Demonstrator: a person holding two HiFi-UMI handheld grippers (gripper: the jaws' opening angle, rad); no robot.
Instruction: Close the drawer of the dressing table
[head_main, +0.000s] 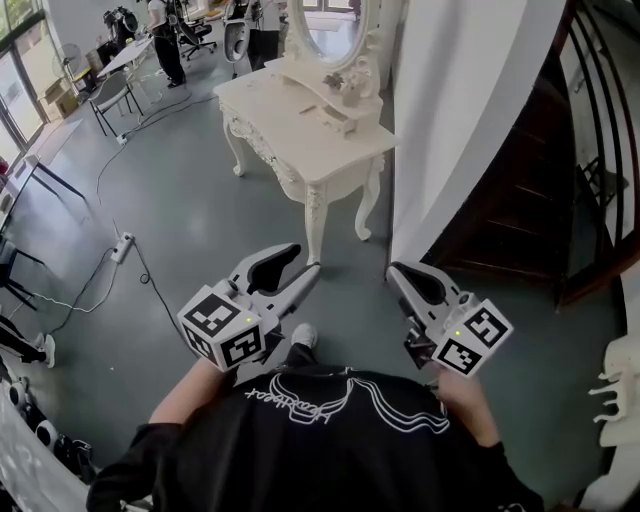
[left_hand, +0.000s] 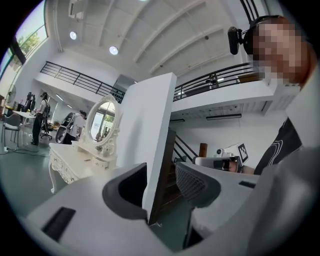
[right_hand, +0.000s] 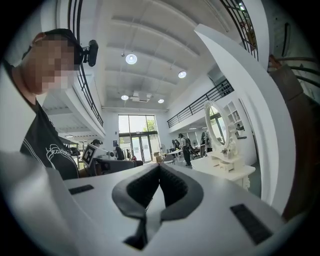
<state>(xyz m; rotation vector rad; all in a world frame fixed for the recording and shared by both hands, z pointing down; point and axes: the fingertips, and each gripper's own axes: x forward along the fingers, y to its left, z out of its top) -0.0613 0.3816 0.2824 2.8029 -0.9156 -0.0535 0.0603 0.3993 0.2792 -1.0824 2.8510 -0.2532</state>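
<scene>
The white carved dressing table (head_main: 320, 150) with its oval mirror (head_main: 335, 25) stands a few steps ahead of me, against a white wall. From here I cannot make out which of its drawers stands out. My left gripper (head_main: 292, 268) is held level in front of my body, well short of the table, its jaws apart with nothing between them. Beside it, my right gripper (head_main: 400, 272) also points level, its pads pressed together on nothing. The table (left_hand: 67, 162) appears far off at the left of the left gripper view, and the table (right_hand: 227, 170) at the right of the right gripper view.
A white partition wall (head_main: 460, 110) rises right of the table, with dark wooden stairs (head_main: 530, 200) behind it. A power strip (head_main: 122, 247) and cables lie on the grey floor at left. Desks, chairs and a person (head_main: 165, 40) are at the far back left.
</scene>
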